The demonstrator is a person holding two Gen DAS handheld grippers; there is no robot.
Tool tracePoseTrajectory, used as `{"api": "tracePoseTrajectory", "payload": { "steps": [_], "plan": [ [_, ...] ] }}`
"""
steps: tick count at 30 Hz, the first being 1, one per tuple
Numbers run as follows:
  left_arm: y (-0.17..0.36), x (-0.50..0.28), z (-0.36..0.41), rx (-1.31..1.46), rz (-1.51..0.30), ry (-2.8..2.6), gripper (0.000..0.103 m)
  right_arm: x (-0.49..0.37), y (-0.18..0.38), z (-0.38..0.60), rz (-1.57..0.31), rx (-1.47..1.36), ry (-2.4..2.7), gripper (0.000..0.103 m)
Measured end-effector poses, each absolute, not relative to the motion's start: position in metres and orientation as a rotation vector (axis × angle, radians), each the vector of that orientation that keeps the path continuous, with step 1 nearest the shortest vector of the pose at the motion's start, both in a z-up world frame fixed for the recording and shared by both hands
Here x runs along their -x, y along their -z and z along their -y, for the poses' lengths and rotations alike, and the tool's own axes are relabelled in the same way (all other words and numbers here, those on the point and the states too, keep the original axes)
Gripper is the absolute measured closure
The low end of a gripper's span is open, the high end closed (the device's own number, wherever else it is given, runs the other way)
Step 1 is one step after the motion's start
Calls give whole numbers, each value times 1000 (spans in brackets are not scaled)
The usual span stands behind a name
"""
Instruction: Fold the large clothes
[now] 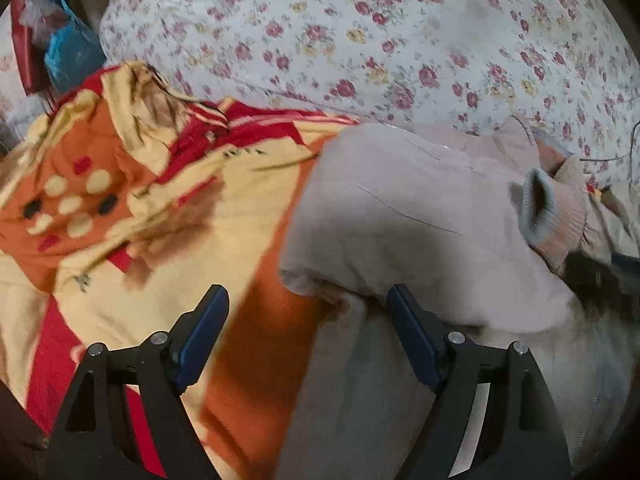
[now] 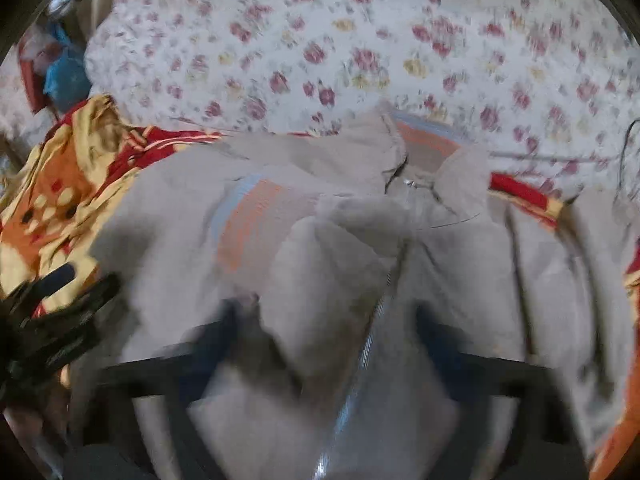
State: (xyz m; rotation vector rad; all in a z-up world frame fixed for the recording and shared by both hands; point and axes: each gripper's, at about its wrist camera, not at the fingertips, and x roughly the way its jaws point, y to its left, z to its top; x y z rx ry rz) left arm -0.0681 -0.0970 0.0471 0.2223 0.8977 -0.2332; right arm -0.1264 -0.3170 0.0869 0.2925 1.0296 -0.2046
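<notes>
Nearest in the left wrist view, the left gripper [image 1: 308, 300] hangs with its jaws spread wide and nothing between them; one blue pad [image 1: 202, 336] sits over the blanket [image 1: 248, 216], the other at the near edge of the jacket [image 1: 404, 216]. The jacket is beige, bunched in a heap on the right half of that view, lying on the orange, red and yellow blanket. A ribbed cuff [image 1: 554, 216] (pink with a pale blue rim) sticks up at the heap's right side. Beyond both, far across the view, spreads a floral quilt [image 1: 360, 40]. A blue bag [image 1: 70, 54] hangs at far left.

In the right wrist view, heavily blurred, the right gripper [image 2: 324, 320] is low over the jacket [image 2: 460, 264], fabric filling the space between its dark fingers [image 2: 432, 328]. The jaws stand apart, but whether they pinch the cloth I cannot tell. A zipper [image 2: 370, 344] runs down the jacket toward the camera. An orange and blue striped band [image 2: 248, 224] shows at centre left. The other gripper appears as a dark smear at near left. The blanket [image 2: 56, 192] lies left, the quilt [image 2: 320, 40] far behind.
</notes>
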Motion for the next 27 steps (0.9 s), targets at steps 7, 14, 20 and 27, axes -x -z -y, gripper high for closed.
{"api": "tracePoseTrajectory", "payload": {
  "steps": [7,14,20,27],
  "plan": [
    [-43,56,74,-191,-915,173,21,196,-95,384,-851,-553,345,89],
    [-70,78,85,-226,-845,192,21,236,-74,425,-930,-619,432,67],
    [-89,83,98,-230,-812,211,21,254,-96,436,-851,-728,344,38],
    [-92,70,100,-156,-871,198,21,189,-67,423,-947,-833,230,42]
  ]
}}
